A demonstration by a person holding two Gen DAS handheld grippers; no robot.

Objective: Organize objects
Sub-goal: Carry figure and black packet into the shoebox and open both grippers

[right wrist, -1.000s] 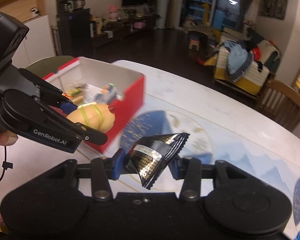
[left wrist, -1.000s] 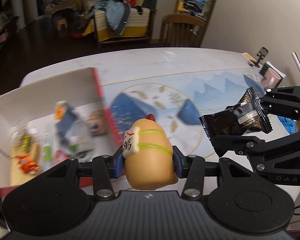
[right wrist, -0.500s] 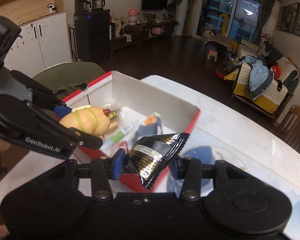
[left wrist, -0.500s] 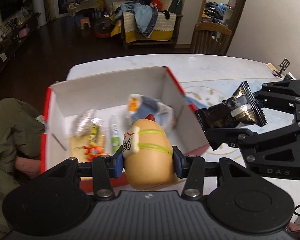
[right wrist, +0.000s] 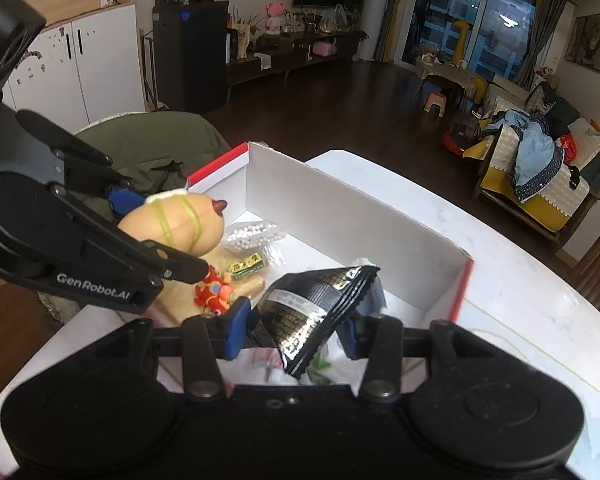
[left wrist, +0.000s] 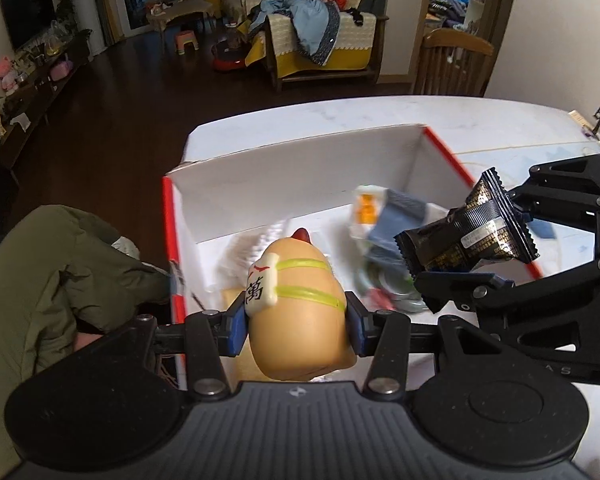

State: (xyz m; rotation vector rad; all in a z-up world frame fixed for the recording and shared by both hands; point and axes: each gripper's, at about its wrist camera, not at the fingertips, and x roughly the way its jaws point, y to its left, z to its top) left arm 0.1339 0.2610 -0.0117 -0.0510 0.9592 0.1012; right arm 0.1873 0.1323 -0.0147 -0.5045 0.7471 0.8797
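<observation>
- Both grippers now hang over the open box [left wrist: 300, 184], which a second ago lay off to the left of them; its white cardboard walls and red outer rim fill the middle of both views.
- One olive-green padded jacket [left wrist: 52, 280] is draped left of the box, soft and creased.
- Left gripper [left wrist: 296, 320]: its blue pads clamp one smooth, rounded tan toy [left wrist: 296, 308] with two yellow-green stripes, a white tag and a small red tip, held above the box's left half.
- Inside the box lie one clear bag of white beads [right wrist: 252, 234], one red and gold charm [right wrist: 214, 292] and several blurred packets.
- Right gripper [right wrist: 296, 332]: its pads pinch one glossy black snack packet [right wrist: 316, 308] with gold print and zigzag edges, over the box's right half.
- One white marble-patterned table [right wrist: 500, 280] carries the box.
</observation>
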